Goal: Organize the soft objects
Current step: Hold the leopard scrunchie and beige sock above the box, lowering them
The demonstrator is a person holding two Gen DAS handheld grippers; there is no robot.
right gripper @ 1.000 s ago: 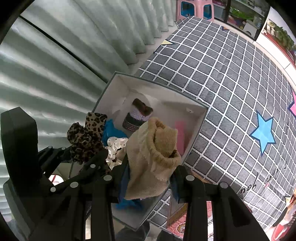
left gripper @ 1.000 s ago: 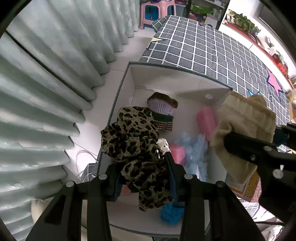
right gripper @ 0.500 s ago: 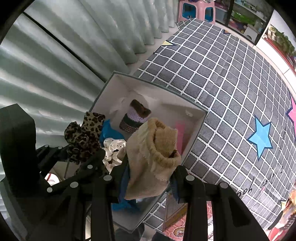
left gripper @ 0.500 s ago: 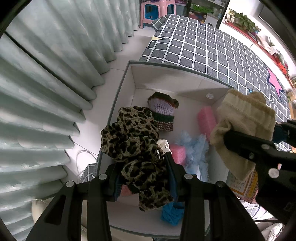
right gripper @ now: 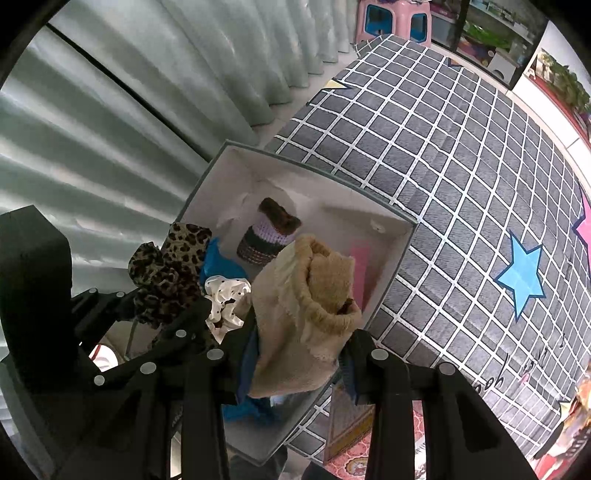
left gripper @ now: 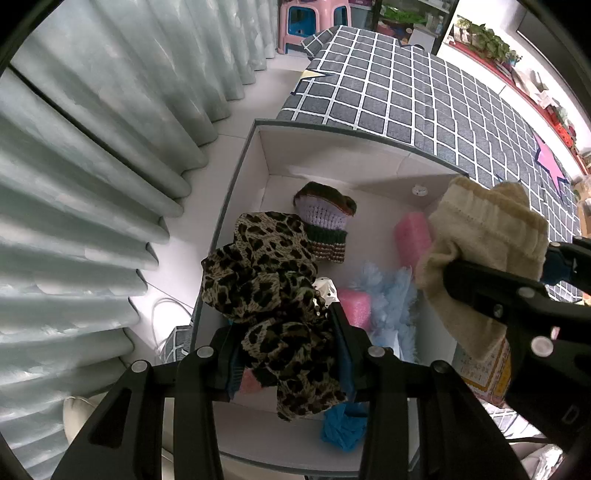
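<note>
My left gripper (left gripper: 286, 349) is shut on a leopard-print scrunchie (left gripper: 266, 288) and hangs above the left half of an open white box (left gripper: 258, 162). My right gripper (right gripper: 299, 356) is shut on a folded cream sock (right gripper: 306, 314), held over the box's right side; the same sock (left gripper: 484, 251) shows at the right of the left wrist view. The scrunchie (right gripper: 166, 269) also appears at the left of the right wrist view. Inside the box lie a lilac and brown knitted piece (left gripper: 325, 225), pink foam pieces (left gripper: 412, 236), pale blue fluff (left gripper: 388, 299), a blue item (left gripper: 341, 426) and a white dotted scrunchie (right gripper: 225, 299).
The box stands beside a bed with a grey checked cover (right gripper: 461, 155) bearing a blue star (right gripper: 522, 273). Pale green curtains (left gripper: 92, 147) hang on the left. A pink and blue stool (left gripper: 314, 18) stands far back, and a printed carton (left gripper: 484, 373) sits by the box's right wall.
</note>
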